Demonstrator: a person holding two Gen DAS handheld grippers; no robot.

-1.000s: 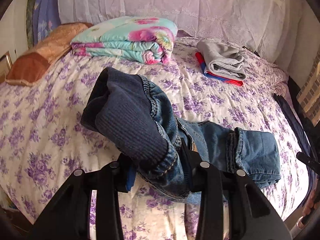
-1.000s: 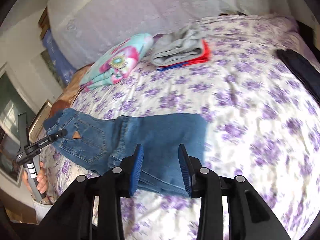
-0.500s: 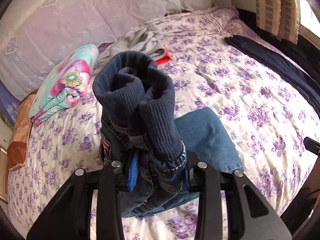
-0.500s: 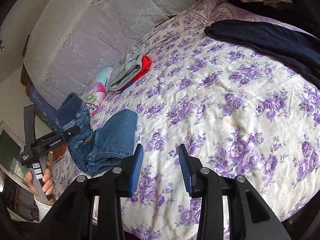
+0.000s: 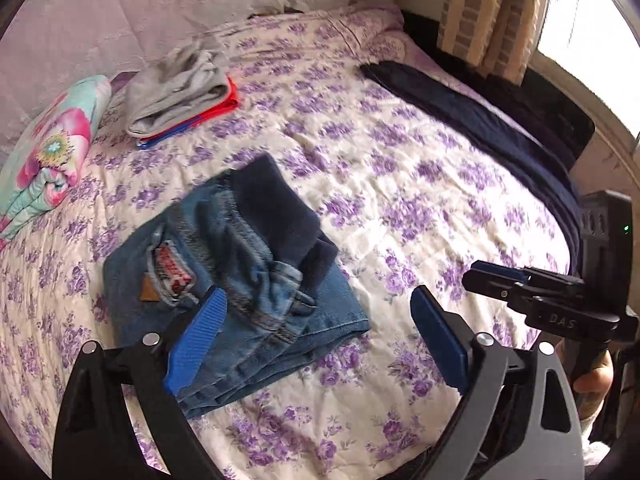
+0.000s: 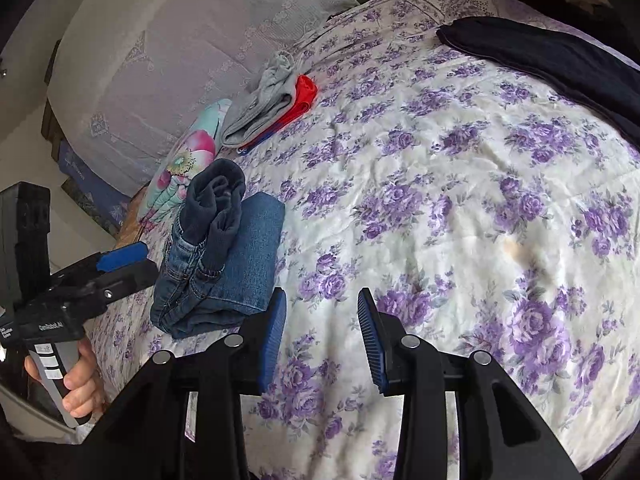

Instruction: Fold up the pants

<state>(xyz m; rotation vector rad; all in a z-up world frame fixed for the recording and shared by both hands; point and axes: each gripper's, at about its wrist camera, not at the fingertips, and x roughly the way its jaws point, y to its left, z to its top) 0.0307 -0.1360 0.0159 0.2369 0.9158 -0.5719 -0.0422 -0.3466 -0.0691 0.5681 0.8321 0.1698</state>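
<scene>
The pants lie folded into a compact bundle on the bed, on the purple-flowered cover. They are blue denim, with a dark ribbed waistband bunched on top of the folded legs and a small patch and tag showing on one side. In the right wrist view the same bundle sits to the left, the waistband standing up above the flat denim layer.

The left tool hangs just above the near edge of the pants, its blue-padded fingers spread wide apart and gripping nothing; one pad overlaps the denim in the view, though whether it touches cannot be told. The right tool is well apart from the pants, over bare cover, its jaws also parted and empty.

No container is in sight. Farther up the bed, near the pale lace drape, lies a folded grey garment on top of red and blue pieces, and beside it a folded floral blanket. A dark navy cloth stretches along the bed's far side, by the striped curtain.
</scene>
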